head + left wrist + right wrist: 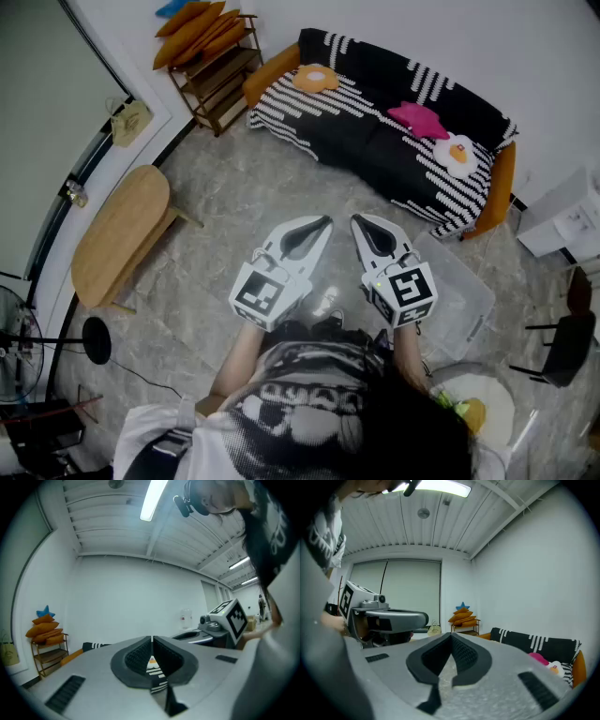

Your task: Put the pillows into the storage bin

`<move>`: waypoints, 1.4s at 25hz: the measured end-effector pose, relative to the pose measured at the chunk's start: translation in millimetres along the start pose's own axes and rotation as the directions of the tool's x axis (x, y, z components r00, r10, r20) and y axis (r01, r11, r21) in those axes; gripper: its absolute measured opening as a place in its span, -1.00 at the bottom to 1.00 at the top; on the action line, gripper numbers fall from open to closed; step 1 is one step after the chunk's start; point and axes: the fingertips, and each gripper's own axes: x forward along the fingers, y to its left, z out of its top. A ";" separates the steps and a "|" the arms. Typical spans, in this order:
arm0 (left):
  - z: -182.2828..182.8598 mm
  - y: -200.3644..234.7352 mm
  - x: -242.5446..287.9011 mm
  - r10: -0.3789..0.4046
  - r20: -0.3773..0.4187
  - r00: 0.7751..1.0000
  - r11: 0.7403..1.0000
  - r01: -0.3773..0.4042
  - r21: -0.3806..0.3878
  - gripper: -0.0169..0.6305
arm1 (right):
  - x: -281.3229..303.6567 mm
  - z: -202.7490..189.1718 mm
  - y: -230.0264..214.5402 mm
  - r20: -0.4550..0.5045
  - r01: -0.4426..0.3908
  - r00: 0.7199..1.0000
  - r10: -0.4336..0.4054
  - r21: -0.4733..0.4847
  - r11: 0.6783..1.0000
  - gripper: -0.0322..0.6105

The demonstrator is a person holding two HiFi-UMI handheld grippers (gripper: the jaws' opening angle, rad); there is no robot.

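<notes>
Three pillows lie on the black-and-white striped sofa (375, 122) at the far side of the room: an orange-and-white one (316, 77) at its left end, a pink star-shaped one (418, 118) and a fried-egg one (457, 155) toward its right end. The clear storage bin (461, 292) stands on the floor in front of the sofa's right end, just right of my right gripper. My left gripper (324, 222) (152, 639) and right gripper (357, 222) (451, 635) are held side by side in mid-air, pointing at the sofa. Both are shut with nothing between the jaws.
An oval wooden table (120, 232) stands at the left. A shelf stacked with orange cushions (204, 37) fills the far left corner. A white cabinet (565, 221) and a black chair (568, 343) are at the right, and a fan (17, 349) at the near left.
</notes>
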 end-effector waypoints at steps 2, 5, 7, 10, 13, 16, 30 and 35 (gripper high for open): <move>-1.4 0.0 7.6 0.009 -0.003 1.000 1.000 -0.009 0.002 -0.91 | -0.2 -1.3 -9.6 0.005 -0.002 1.000 0.002 0.011 1.000 -0.89; -1.5 1.4 19.6 0.023 0.000 1.000 1.000 -0.023 0.006 -0.91 | 1.0 -2.4 -25.3 0.029 -0.010 1.000 0.009 0.030 1.000 -0.89; -2.0 2.6 24.2 0.036 -0.016 0.999 0.999 -0.036 -0.007 -0.91 | 3.4 -5.0 -32.0 0.041 -0.025 0.999 0.024 0.040 0.999 -0.89; -6.1 7.2 26.9 0.064 -0.042 0.997 0.997 -0.065 -0.033 -0.91 | 9.6 -10.4 -34.7 0.043 -0.059 0.997 0.057 0.049 0.997 -0.89; -13.6 15.3 31.7 0.088 -0.043 0.995 0.996 -0.089 -0.028 -0.91 | 19.2 -14.4 -39.4 0.037 -0.084 0.996 0.081 0.064 0.994 -0.89; -18.4 27.4 39.1 0.111 -0.045 0.993 0.994 -0.112 -0.010 -0.91 | 30.3 -15.0 -46.1 0.040 -0.107 0.994 0.104 0.080 0.991 -0.88; -52.5 131.3 118.3 0.073 -0.080 0.994 0.996 -0.076 -0.042 -0.91 | 138.3 -25.9 -106.1 0.004 -0.106 0.994 0.106 0.110 0.988 -0.89; -68.3 222.0 173.1 0.058 -0.102 0.993 0.998 -0.061 -0.023 -0.91 | 231.1 -22.7 -165.6 -0.012 -0.060 0.998 0.062 0.126 0.990 -0.88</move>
